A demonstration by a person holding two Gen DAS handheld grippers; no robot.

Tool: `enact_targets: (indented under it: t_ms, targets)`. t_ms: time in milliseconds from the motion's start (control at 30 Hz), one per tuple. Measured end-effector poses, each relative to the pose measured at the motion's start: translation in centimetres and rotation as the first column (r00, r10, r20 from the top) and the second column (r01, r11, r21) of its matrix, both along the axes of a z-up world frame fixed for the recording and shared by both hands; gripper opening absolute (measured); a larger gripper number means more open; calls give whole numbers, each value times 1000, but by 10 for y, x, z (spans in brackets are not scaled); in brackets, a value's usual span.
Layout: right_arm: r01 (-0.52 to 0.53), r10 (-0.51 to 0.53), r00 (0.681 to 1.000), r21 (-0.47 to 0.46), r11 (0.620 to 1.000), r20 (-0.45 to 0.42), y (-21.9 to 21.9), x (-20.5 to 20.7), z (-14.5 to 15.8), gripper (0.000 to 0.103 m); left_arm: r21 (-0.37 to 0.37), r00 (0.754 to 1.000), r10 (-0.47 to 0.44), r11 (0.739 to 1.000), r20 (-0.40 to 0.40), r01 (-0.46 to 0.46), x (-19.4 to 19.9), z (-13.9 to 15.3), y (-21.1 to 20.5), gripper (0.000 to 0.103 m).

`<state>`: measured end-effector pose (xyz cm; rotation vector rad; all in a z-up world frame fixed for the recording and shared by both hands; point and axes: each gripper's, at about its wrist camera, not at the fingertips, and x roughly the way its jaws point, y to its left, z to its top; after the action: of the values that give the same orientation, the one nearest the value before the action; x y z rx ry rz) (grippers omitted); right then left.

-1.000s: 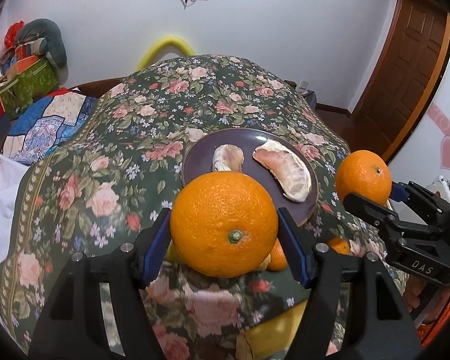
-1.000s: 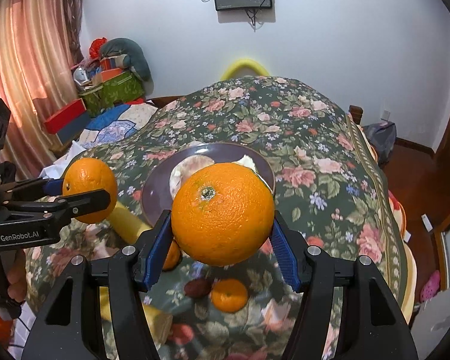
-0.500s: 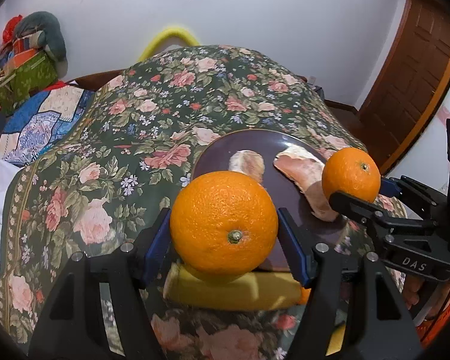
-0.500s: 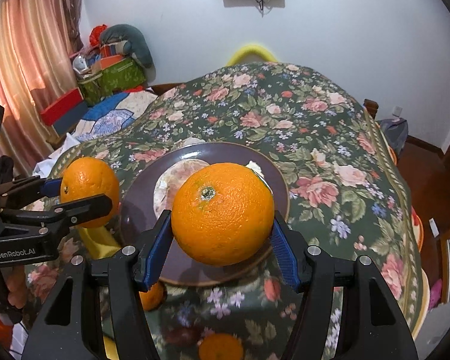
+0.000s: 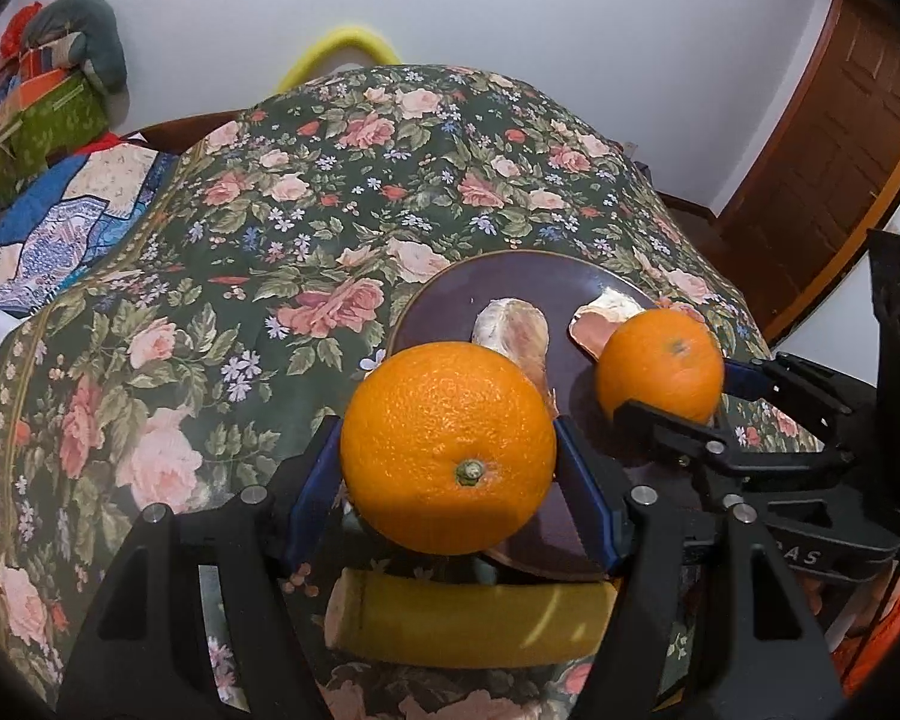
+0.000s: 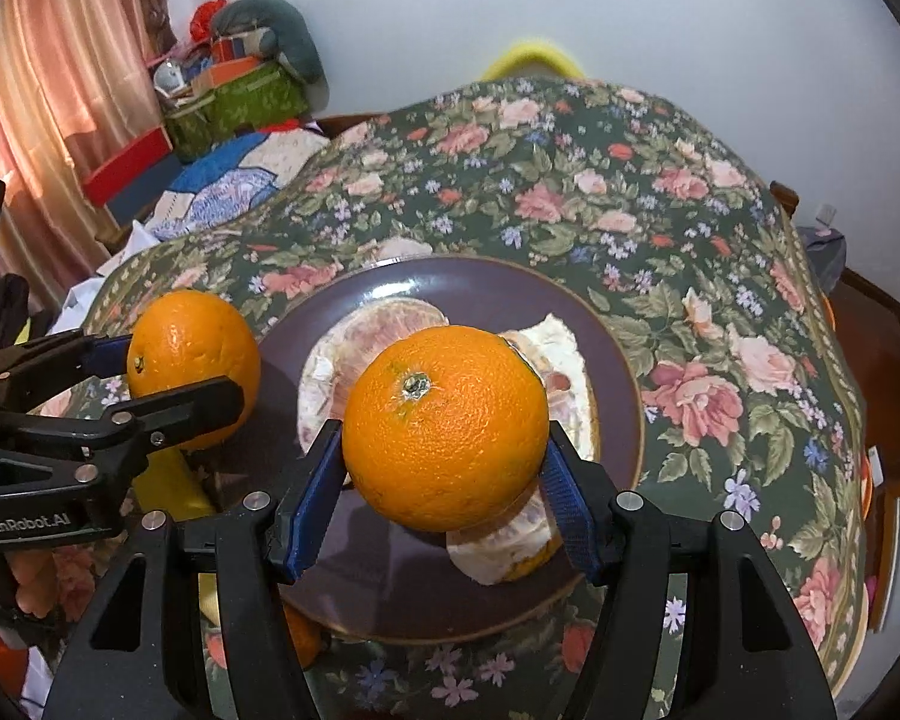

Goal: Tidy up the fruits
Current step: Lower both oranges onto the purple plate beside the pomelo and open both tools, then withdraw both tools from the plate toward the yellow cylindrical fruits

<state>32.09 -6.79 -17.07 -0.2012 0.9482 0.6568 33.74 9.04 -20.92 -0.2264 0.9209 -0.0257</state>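
Note:
My left gripper (image 5: 450, 450) is shut on an orange (image 5: 447, 447), held above the near left rim of a dark purple plate (image 5: 450, 300). My right gripper (image 6: 444, 429) is shut on a second orange (image 6: 444, 426), held over the plate (image 6: 618, 360). Each gripper shows in the other's view: the right one (image 5: 660, 372) with its orange over the plate's right side, the left one (image 6: 192, 360) at the plate's left edge. Peeled pomelo pieces (image 6: 378, 330) lie on the plate. A banana (image 5: 468, 624) lies on the cloth just below my left gripper.
The table has a dark floral cloth (image 5: 270, 240). A small orange (image 6: 303, 636) lies on the cloth at the plate's near edge. A yellow chair back (image 5: 342, 51) stands at the far side. A wooden door (image 5: 822, 150) is to the right, cluttered boxes (image 6: 228, 96) to the left.
Both grippers have moved forward and down towards the plate, each still holding its orange. The plate now sits larger and closer, and the right orange is over it.

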Motion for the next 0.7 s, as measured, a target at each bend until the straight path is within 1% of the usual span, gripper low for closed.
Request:
enact_targets:
  t_ms: [67,100,267,433,567,700]
  targets:
    - [-10,10,1000,8,1000,22,1,-2,5,61,1,1000,-3,1000,-4,3,2,0,-1,68]
    - [-25,25,999,11,1000,34,2,-4,10,63,-1,1000,-2,1000,-5,2,4,-1,-2,68]
    - [-27,29,995,-28,999,97,2,-10,16,64,-13,1000,-12,1000,-14,12,9,-4,-2,68]
    - [9,-8,993,-11,1000,115,-16,-16,17,64,-10,999,-25,1000,-21,25,12,-6,-9,68]
    - [41,-43,991,14,999,124,-30,-17,22,64,-27,998,-47,999,-35,46,14,-9,-14,68]
    - [66,-71,990,43,997,118,-41,-18,23,64,-12,998,-55,998,-42,55,15,-10,-18,68]
